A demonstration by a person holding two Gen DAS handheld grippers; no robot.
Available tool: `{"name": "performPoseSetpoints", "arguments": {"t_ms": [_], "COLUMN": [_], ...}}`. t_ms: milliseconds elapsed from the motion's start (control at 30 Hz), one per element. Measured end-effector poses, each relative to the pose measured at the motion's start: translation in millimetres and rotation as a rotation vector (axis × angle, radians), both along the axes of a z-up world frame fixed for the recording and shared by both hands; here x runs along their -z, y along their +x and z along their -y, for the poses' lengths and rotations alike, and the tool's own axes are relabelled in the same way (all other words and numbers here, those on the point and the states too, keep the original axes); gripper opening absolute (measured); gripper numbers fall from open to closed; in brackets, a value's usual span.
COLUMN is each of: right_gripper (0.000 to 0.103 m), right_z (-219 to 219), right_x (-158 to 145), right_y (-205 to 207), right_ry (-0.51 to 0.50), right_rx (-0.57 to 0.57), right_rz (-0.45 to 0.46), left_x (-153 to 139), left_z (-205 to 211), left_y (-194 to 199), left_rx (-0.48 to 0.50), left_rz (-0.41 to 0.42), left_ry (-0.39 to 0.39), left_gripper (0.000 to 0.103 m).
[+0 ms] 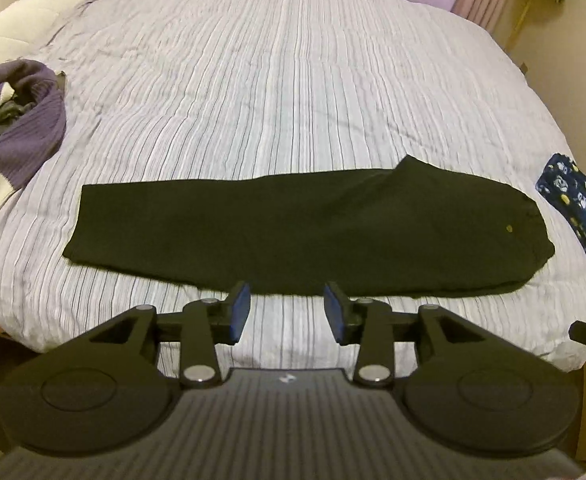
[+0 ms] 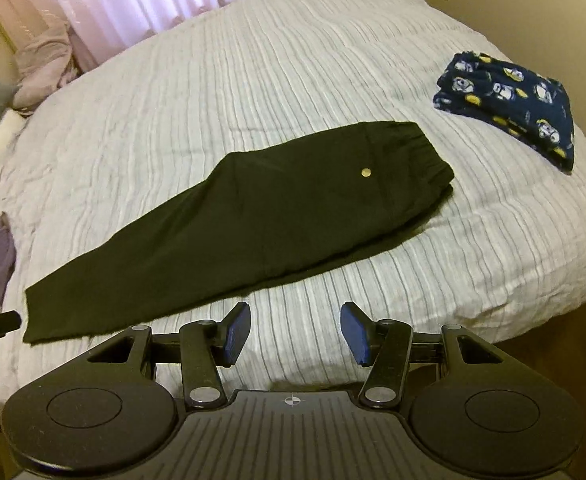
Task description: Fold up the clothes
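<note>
both grippers hung released above the black trousers (image 1: 293,232)

left gripper (image 1: 287,312) and right gripper (image 2: 295,334) stood with jaws apart, pads touching nothing, just short of the trousers' near edge.

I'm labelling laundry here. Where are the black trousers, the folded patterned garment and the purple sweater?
black trousers (image 2: 253,216): right wrist view, mid-leg.
folded patterned garment (image 2: 509,104): right wrist view, top face.
purple sweater (image 1: 25,132): left wrist view, ribbed part.
</note>
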State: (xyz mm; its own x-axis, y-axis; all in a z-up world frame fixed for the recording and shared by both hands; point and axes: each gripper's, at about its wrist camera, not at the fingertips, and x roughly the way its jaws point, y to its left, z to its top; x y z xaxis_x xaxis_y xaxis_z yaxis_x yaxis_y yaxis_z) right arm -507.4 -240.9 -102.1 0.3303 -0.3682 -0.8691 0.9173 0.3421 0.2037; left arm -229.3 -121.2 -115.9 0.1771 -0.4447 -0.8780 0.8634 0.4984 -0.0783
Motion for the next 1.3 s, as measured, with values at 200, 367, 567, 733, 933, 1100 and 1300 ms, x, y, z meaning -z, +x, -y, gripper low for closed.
{"name": "performPoseSetpoints", "arguments": {"t_ms": [200, 367, 567, 733, 933, 1100, 1300], "right_gripper": [0.054, 0.054, 0.054, 0.054, 0.054, 0.054, 0.054], "right_z": [-16.9, -32.6, -50.1, -65.0, -78.2, -81.6, -84.6], "right_x": [-12.8, -19.1, -11.1, -9.9, -22.4, -26.5, -28.0], "right_y": [-36.7, -65.6, -89.0, -92.3, -89.1, -88.7, -91.6], "right_ry": [-0.018, -0.027, -0.003, -0.002, -0.063, -0.076, -0.079], "right_rx": [-0.055, -0.112, -0.173, -0.237, -0.304, -0.336, -0.347], "right_rz": [0.000, 0.002, -0.011, -0.010, -0.005, 0.000, 0.012], "left_x": [-6.6, -8.6, -3.1, -6.5, -16.8, -21.8, -25.1], "left_z": [-24.6, -52.6, -96.4, -128.4, -143.5, -150.1, -150.2], "left_y": [-57.1, -99.1, -127.1, -138.3, -147.6, -155.1, -159.0], "left_rx": [-0.029, -0.050, -0.130, -0.194, -0.228, -0.229, -0.226], "left_rz": [-0.005, 0.000, 0.006, 0.013, 0.035, 0.039, 0.056], "left_ry": [-0.022, -0.025, 0.001, 0.004, -0.019, -0.031, -0.028], "left_gripper": [0.037, 0.038, 0.039, 0.039, 0.041, 0.042, 0.043]}}
